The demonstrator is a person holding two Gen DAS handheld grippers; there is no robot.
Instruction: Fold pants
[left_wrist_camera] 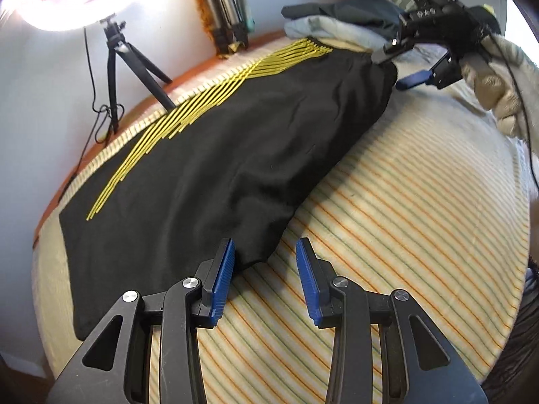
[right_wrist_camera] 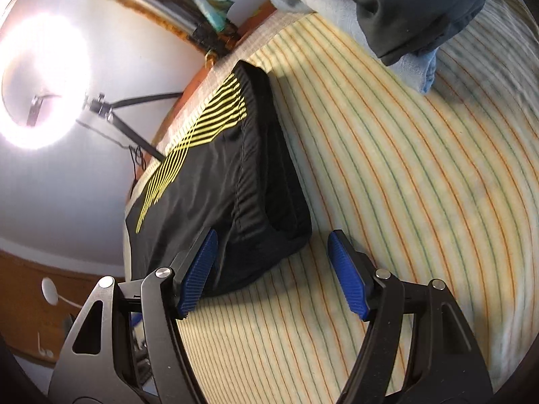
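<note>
Black pants (left_wrist_camera: 219,175) with yellow stripes lie flat along the left side of the striped bed cover (left_wrist_camera: 404,219), folded lengthwise. My left gripper (left_wrist_camera: 264,277) is open at the near hem end, its left finger at the cloth edge. My right gripper (right_wrist_camera: 273,272) is open at the waistband end (right_wrist_camera: 269,168), holding nothing. It also shows in the left wrist view (left_wrist_camera: 401,67), at the far end of the pants.
A pile of dark and light-blue clothes (right_wrist_camera: 387,6) lies at the head of the bed. A ring light on a tripod (left_wrist_camera: 114,54) stands beside the bed's left edge. The striped cover stretches to the right.
</note>
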